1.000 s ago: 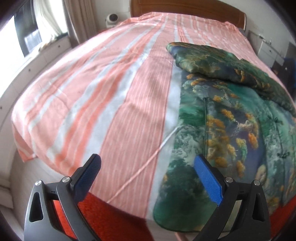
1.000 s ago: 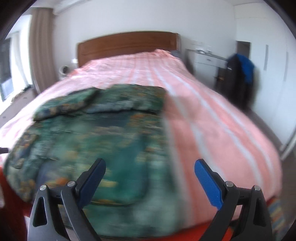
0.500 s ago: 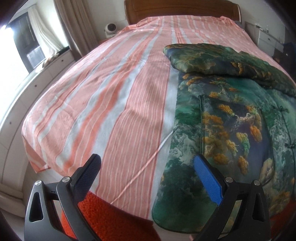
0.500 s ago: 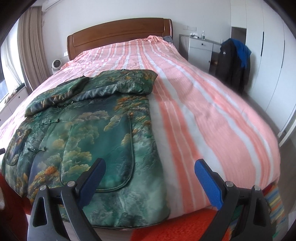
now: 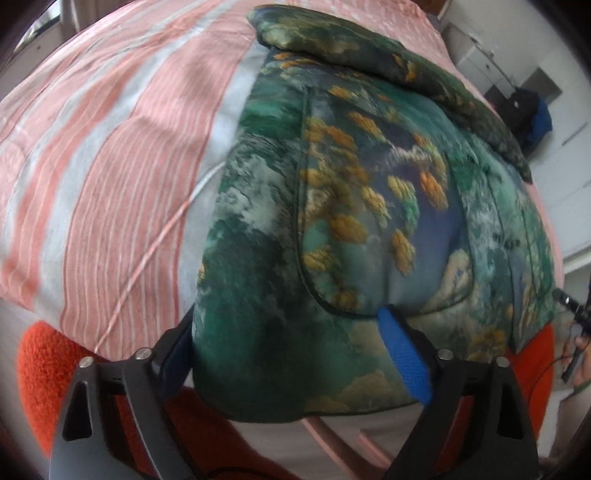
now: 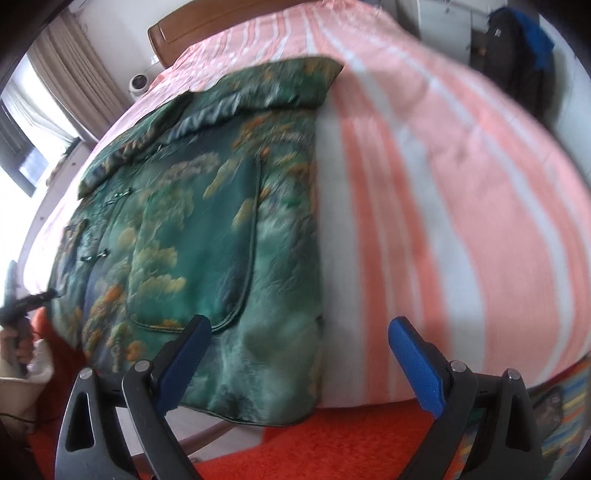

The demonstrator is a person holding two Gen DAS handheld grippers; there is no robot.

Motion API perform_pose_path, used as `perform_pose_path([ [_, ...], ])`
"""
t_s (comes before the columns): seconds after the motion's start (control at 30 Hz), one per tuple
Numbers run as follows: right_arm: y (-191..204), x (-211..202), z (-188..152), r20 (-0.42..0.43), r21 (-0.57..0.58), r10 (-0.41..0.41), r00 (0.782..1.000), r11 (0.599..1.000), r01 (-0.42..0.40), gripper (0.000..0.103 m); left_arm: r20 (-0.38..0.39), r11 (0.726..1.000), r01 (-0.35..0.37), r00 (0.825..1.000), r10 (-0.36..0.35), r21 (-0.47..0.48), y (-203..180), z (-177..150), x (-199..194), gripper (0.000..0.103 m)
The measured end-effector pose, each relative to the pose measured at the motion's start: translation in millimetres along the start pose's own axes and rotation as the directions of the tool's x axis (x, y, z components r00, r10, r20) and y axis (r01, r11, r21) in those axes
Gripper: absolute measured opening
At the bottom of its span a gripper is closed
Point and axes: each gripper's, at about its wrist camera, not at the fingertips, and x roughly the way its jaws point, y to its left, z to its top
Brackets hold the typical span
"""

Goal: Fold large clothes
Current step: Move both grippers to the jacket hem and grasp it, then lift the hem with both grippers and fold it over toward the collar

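A large green quilted jacket [image 5: 351, 206] with orange and gold print lies flat on the bed, its sleeves folded across the far end. It also shows in the right wrist view [image 6: 207, 229]. My left gripper [image 5: 291, 350] is open, its jaws either side of the jacket's near left hem corner; the left finger is partly hidden behind the cloth. My right gripper [image 6: 299, 354] is open, its jaws straddling the jacket's near right hem corner at the bed's edge.
The bed [image 6: 443, 166] has a pink and white striped sheet and a wooden headboard [image 6: 192, 26]. An orange rug [image 6: 325, 443] lies on the floor below. A dark coat [image 6: 524, 48] hangs at the right wall. Curtains [image 6: 70, 66] hang at the left.
Both grippers have moved forward and down to the jacket's near hem. The left one has shifted right so that the hem corner lies between its jaws. Both stay open.
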Motion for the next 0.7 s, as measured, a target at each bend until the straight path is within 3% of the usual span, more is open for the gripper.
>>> perform_pose_path([
  [0.03, 1, 6, 1, -0.02, 0.006, 0.033, 0.999, 0.999, -0.033, 0.089, -0.002, 0.999, -0.029, 1.0, 0.029, 0.033, -5, -2, 0, 0.081],
  [0.07, 2, 9, 1, -0.036, 0.003, 0.049, 0.998, 0.999, -0.049, 0.068, -0.008, 0.997, -0.058, 0.998, 0.059, 0.06, -9, -4, 0, 0.076],
  [0.2, 13, 13, 5, -0.077, -0.013, 0.045, 0.996, 0.999, -0.046, 0.025, -0.018, 0.989, -0.117, 0.993, 0.119, 0.087, -14, -7, -9, 0.024],
  [0.23, 17, 11, 7, -0.077, -0.018, 0.044, 0.996, 0.999, -0.046, 0.016, -0.018, 0.99, -0.112, 0.993, 0.114, 0.083, -13, -6, -13, 0.019],
  [0.47, 29, -19, 10, -0.055, -0.034, 0.057, 0.997, 0.998, -0.059, 0.012, -0.023, 0.993, -0.049, 0.998, 0.052, 0.108, -9, -16, -41, 0.011],
  [0.6, 25, -32, -3, -0.099, -0.032, 0.083, 0.992, 0.996, -0.087, 0.012, -0.065, 0.993, -0.002, 0.998, 0.009, 0.114, -1, -29, -53, 0.011],
  [0.7, 18, -39, -11, -0.131, 0.04, 0.165, 0.978, 0.986, -0.161, 0.012, -0.074, 0.994, 0.079, 0.995, -0.074, 0.069, 12, -29, -70, 0.01],
])
